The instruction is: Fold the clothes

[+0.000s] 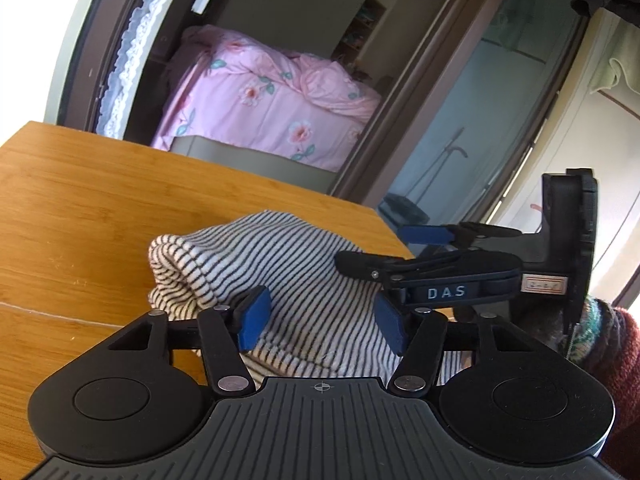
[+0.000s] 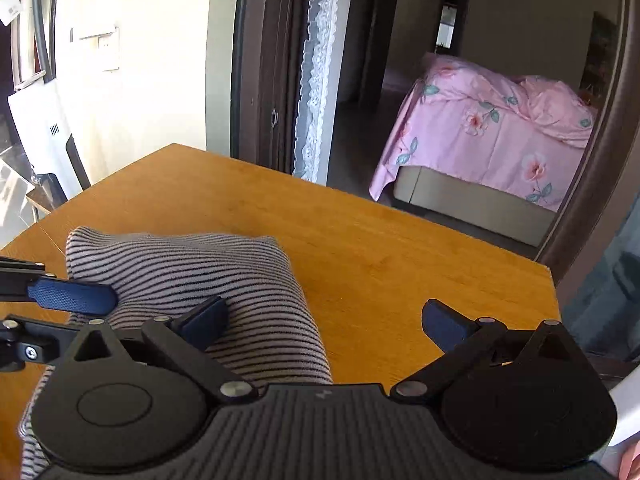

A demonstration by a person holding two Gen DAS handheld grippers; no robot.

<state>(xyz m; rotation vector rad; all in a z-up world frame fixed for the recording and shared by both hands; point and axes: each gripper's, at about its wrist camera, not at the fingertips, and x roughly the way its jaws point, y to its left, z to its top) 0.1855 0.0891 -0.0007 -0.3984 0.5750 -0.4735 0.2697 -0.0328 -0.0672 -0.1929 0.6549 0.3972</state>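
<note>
A black-and-white striped garment [image 1: 280,252] lies folded into a thick bundle on the wooden table [image 1: 100,200]. My left gripper [image 1: 322,322] sits low over its near part, jaws partly apart, blue pads on either side of a stretch of cloth with no bunching between them. My right gripper [image 1: 370,246] reaches in from the right above the bundle. In the right wrist view the right gripper [image 2: 326,320] stands wide open, one pad over the garment [image 2: 200,264], the other over bare table [image 2: 380,248]. One of the left gripper's fingers [image 2: 72,298] rests on the cloth at the left.
The table's far edge and right corner [image 2: 548,272] are close behind the garment. Beyond is a doorway with a lace curtain [image 2: 320,60] and a bed with pink floral bedding [image 2: 500,128]. A knitted sleeve [image 1: 600,332] is at the right. A white appliance [image 2: 40,132] stands left.
</note>
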